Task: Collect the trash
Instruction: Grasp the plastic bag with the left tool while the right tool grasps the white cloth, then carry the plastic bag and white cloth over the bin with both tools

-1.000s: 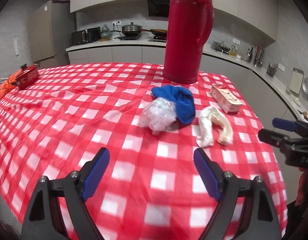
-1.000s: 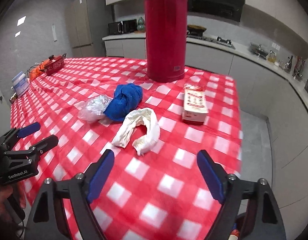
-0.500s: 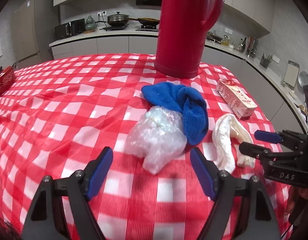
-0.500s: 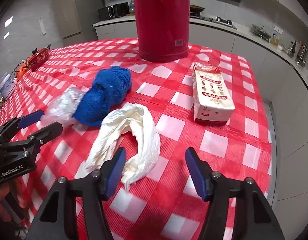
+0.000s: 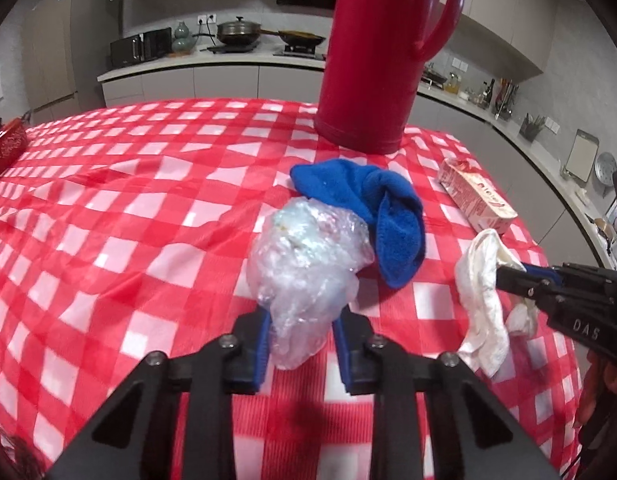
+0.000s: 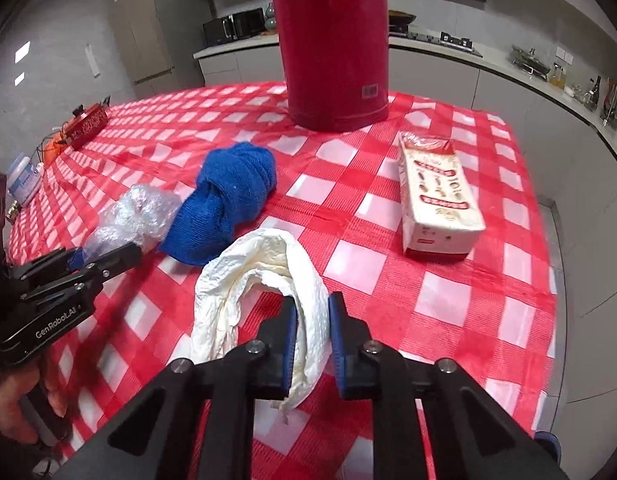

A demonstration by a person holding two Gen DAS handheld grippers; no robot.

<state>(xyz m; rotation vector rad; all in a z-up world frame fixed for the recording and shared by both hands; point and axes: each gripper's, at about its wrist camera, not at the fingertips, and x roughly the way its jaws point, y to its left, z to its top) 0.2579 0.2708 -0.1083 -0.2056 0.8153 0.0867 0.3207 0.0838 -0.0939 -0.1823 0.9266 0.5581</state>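
grey kitchen cabinets [image 5: 228, 80] and counter [image 6: 528, 76] line the walls.

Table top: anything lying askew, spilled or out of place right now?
No spill shows. The carton lies on its side near the red flask, its top looking torn open. The blue cloth sits bunched against the plastic wrap, which the left tool is closing on. The right tool pinches the crumpled paper towel.

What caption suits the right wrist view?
Right hand-held gripper shut on a white tissue on the checked table.
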